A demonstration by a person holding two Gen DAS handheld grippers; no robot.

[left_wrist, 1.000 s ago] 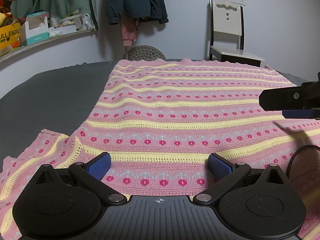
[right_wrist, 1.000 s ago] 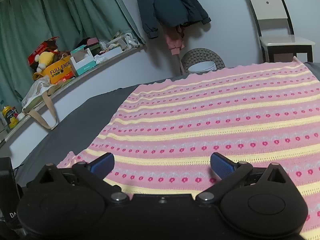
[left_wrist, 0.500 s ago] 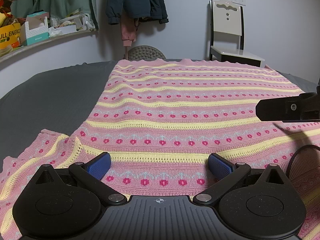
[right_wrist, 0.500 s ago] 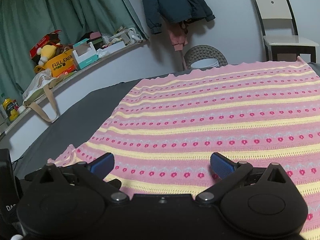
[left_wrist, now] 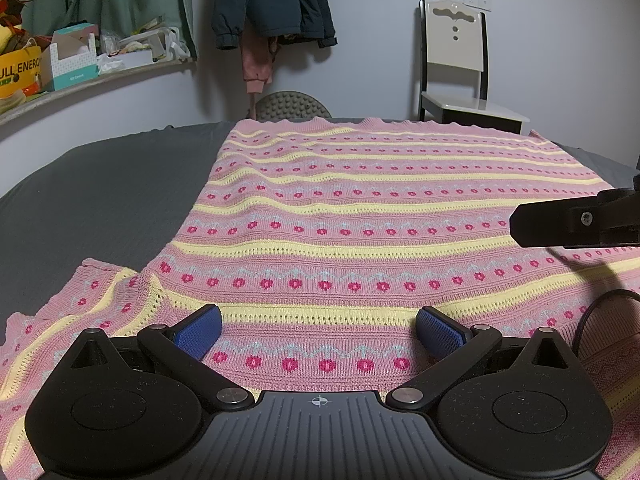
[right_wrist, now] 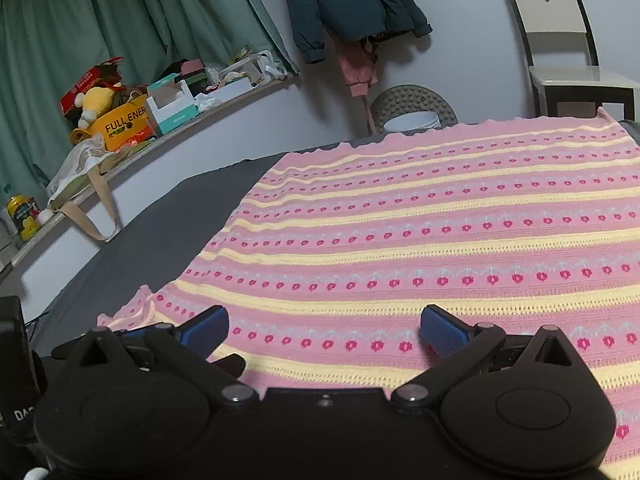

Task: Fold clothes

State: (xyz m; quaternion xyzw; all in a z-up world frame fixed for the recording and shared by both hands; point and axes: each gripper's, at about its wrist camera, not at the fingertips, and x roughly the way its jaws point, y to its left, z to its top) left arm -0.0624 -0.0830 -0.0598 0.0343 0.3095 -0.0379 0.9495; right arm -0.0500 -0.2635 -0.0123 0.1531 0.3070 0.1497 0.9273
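The pink sweater (left_wrist: 360,216) lies spread flat, seemingly unfolded (near hem hidden); left gripper (left_wrist: 319,330) and right gripper (right_wrist: 324,330) gape empty.

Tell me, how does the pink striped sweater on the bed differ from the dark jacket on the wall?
The sweater lies spread flat on the grey bed; the jacket hangs upright against the wall. The sweater is pink with yellow stripes and small red motifs; the jacket is plain dark blue-green. The sweater looks knitted, the jacket smooth and padded. Both are clothes with long sleeves.

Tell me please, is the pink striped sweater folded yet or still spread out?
Spread out: the sweater lies flat across the grey bed, one sleeve extended sideways, no fold visible.
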